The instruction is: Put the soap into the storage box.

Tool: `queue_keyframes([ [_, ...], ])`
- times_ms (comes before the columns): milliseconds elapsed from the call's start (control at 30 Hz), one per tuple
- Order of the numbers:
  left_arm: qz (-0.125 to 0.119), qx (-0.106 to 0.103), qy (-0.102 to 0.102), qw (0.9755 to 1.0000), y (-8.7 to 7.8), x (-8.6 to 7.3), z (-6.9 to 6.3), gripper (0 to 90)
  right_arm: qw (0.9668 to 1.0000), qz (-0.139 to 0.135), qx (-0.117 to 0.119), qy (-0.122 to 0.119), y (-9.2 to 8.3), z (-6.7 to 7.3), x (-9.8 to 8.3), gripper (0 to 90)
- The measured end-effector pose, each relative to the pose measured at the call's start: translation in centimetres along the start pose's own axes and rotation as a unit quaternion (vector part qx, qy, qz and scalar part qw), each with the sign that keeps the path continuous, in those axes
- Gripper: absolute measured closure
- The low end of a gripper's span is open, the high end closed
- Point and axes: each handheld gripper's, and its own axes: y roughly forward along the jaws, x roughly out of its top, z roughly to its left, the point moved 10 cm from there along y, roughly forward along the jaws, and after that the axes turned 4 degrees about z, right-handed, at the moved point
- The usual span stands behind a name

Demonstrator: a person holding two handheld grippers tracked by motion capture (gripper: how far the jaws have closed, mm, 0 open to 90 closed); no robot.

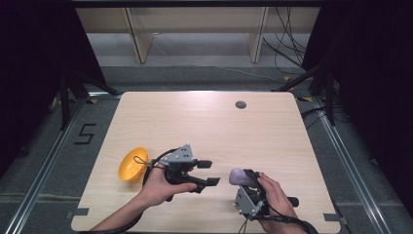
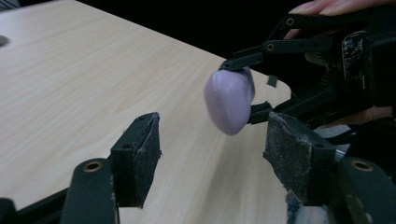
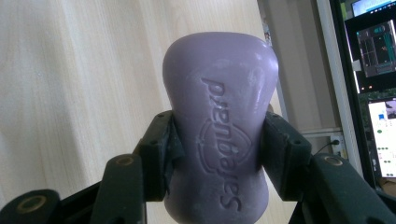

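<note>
Roughly centred in the high view, a pale wood-grain surface (image 1: 209,136) sits on grey floor between dark curtains left and right. A small grey round plug (image 1: 240,104) is set in the surface's upper middle. Light wooden shelving stands across the top of the frame, black cables trail at upper right, and a "5" is marked on the floor at left. An orange bowl (image 1: 130,165) rests near the lower-left edge of the surface. The right gripper view shows lit monitor screens at far right.

Right gripper (image 1: 242,177), lower middle-right of the high view: fingers (image 3: 156,149) pinch a purple soap bar (image 3: 219,121) by its narrow waist, pads pressed on both sides, embossed lettering facing the camera. In the high view the soap bar (image 1: 238,176) sticks out leftward, held above the surface just right of the lower middle.

Left gripper (image 1: 208,173), lower middle-left: fingers (image 2: 140,154) spread apart, nothing between them, touching nothing. The soap bar hangs beyond them in the left gripper view, upper middle, clear of both pads.

Left hand (image 1: 158,187) comes from bottom left, forearm angled up-right, wrapped round the gripper body, fingers aimed right toward the soap bar. Right hand (image 1: 275,197) enters from the bottom edge, gripper pointing up-left, grey plate facing the camera.
</note>
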Motion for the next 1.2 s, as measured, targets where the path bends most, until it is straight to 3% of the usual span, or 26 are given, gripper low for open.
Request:
queue_keyframes([
  [67,0.002,-0.014,-0.009,0.9999,0.8,0.1,-0.4,35.4,0.9999,0.001,0.001,0.011,0.0,0.2,0.1,50.0],
  [167,0.001,-0.029,-0.022,0.9994,1.6,0.3,-0.6,37.3,0.9998,-0.006,-0.007,-0.016,0.1,-0.2,0.4,50.0],
  [200,0.003,-0.032,-0.026,0.9991,1.9,0.3,-0.7,38.0,0.9999,-0.007,-0.006,-0.013,0.1,-0.1,0.4,50.0],
  [233,0.003,-0.037,-0.024,0.9990,2.1,0.4,-0.7,39.6,0.9998,0.004,-0.004,0.016,-0.1,0.3,0.3,50.0],
  [267,0.003,-0.036,-0.041,0.9985,2.3,0.4,-0.8,39.6,0.9998,0.004,-0.004,0.016,-0.1,0.3,0.3,50.0],
  [333,0.003,-0.043,-0.037,0.9984,2.7,0.5,-0.8,40.7,0.9999,-0.003,-0.009,-0.008,0.0,0.0,0.5,50.0],
  [367,0.005,-0.038,-0.047,0.9982,2.8,0.5,-0.8,41.1,0.9999,-0.005,-0.009,-0.008,0.0,0.0,0.6,50.0],
  [467,0.005,-0.043,-0.050,0.9978,3.3,0.6,-0.9,42.1,0.9998,-0.005,-0.011,-0.013,0.0,0.0,0.6,50.0],
  [500,0.006,-0.046,-0.043,0.9980,3.5,0.6,-1.0,42.4,0.9996,-0.009,-0.012,-0.023,0.0,-0.2,0.7,50.0],
  [533,0.007,-0.044,-0.049,0.9978,3.6,0.6,-1.0,42.9,0.9993,-0.012,-0.016,-0.032,0.0,-0.3,0.8,50.1],
  [600,0.007,-0.044,-0.053,0.9976,3.9,0.6,-1.0,44.1,0.9998,-0.008,-0.012,-0.010,-0.2,0.0,0.9,50.0],
  [633,0.009,-0.051,-0.053,0.9972,4.0,0.6,-1.1,44.6,0.9991,-0.017,-0.014,-0.038,-0.1,-0.2,1.0,50.0],
  [733,0.006,-0.054,-0.066,0.9964,4.3,0.6,-1.0,46.4,0.9993,-0.013,-0.016,-0.030,-0.1,-0.2,1.0,50.0],
  [767,0.008,-0.049,-0.069,0.9963,4.3,0.6,-1.0,47.0,0.9983,-0.017,-0.021,-0.052,-0.1,-0.5,1.1,50.0],
  [933,0.009,-0.052,-0.067,0.9963,4.5,0.5,-0.9,52.4,0.9996,-0.014,-0.013,-0.021,-0.3,0.1,1.2,50.0],
  [1067,0.009,-0.053,-0.070,0.9961,4.6,0.4,-0.7,54.1,0.9998,-0.013,-0.010,-0.015,-0.3,0.3,1.2,50.0],
  [1167,0.010,-0.061,-0.066,0.9959,4.8,0.3,-0.8,54.0,0.9989,-0.020,-0.015,-0.040,-0.1,0.0,1.3,50.0],
  [1200,0.009,-0.061,-0.064,0.9960,4.8,0.3,-0.8,54.0,0.9996,-0.009,-0.014,-0.022,-0.2,0.2,1.2,50.1],
])
